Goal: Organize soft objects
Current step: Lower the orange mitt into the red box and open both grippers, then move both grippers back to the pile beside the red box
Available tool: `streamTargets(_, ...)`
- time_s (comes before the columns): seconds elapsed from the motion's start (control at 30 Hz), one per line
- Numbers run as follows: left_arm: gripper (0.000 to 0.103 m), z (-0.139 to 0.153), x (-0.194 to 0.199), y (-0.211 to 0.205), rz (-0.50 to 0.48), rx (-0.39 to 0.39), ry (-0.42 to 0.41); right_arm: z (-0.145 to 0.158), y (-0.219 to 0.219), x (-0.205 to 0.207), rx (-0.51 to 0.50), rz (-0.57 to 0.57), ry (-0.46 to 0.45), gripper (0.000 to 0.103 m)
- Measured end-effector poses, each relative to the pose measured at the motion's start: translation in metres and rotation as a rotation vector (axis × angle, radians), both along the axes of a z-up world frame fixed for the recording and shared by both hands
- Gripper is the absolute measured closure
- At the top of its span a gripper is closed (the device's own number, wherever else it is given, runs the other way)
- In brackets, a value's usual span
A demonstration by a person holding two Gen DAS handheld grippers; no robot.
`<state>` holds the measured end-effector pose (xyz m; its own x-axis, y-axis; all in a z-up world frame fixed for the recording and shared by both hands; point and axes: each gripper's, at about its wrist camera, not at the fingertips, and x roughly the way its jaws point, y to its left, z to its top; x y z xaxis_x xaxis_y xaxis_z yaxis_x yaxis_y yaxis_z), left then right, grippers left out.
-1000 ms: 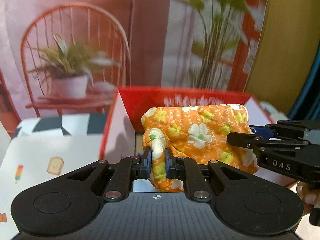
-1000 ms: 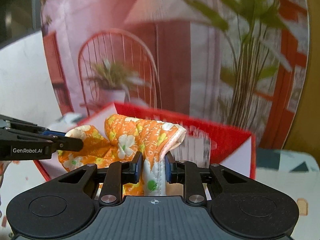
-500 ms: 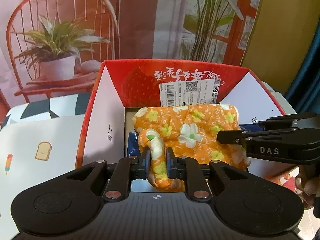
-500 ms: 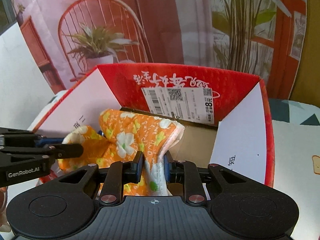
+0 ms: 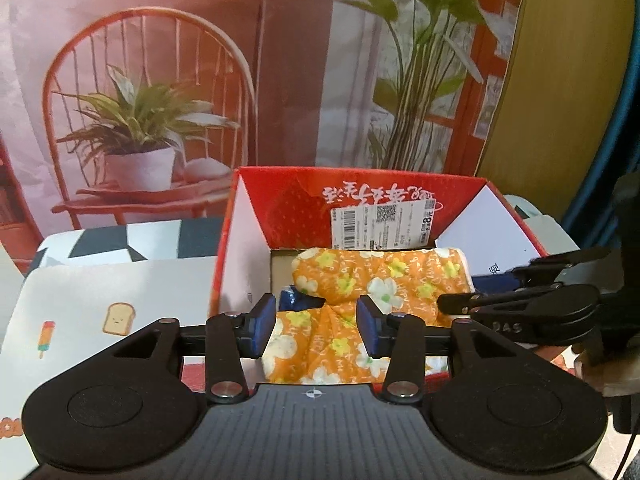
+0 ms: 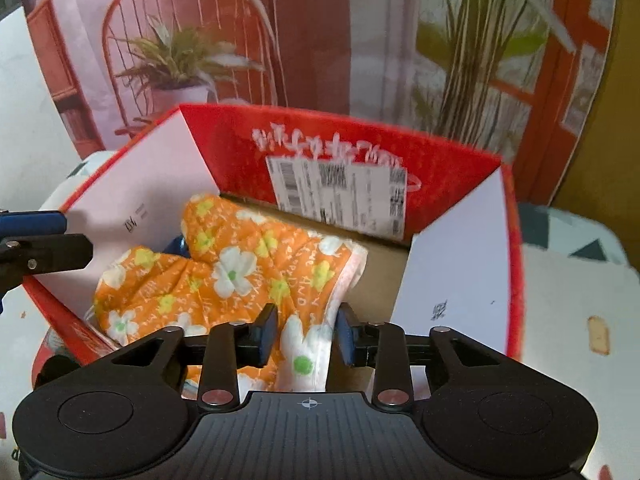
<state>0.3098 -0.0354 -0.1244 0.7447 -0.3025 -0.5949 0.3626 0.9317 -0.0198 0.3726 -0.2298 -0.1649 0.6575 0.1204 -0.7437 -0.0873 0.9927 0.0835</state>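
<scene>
Orange floral cloth (image 5: 384,280) in red box (image 5: 248,216); left gripper (image 5: 316,330) and right gripper (image 6: 306,334) jaws just opened, pads clear of the cloth between them.

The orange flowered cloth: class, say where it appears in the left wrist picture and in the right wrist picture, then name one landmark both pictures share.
Left wrist view: the orange flowered cloth lies low and centre, inside the red box, its near end between the left gripper fingers.
Right wrist view: the cloth lies centre-left in the box, one edge between the right gripper fingers.
Shared landmark: the white barcode label on the box's far wall.
</scene>
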Motion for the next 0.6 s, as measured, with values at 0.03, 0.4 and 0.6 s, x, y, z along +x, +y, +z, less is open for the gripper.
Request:
streamTargets(0.03,0.057,0.001,-0.003,0.002,0.003,-0.002,-0.003,0.004,0.000,-0.003,-0.003,0.002,-0.018,0.064)
streamTargets(0.4,0.057,0.002,-0.061,0.027,0.035,-0.036,-0.034,0.048,0.012,-0.062,-0.008,0.055,-0.220,0.016)
streamTargets(0.6,0.057,-0.006,-0.096,0.044,0.063,-0.059,-0.033,0.049,0.017,-0.096,0.008,0.070,-0.277,0.001)
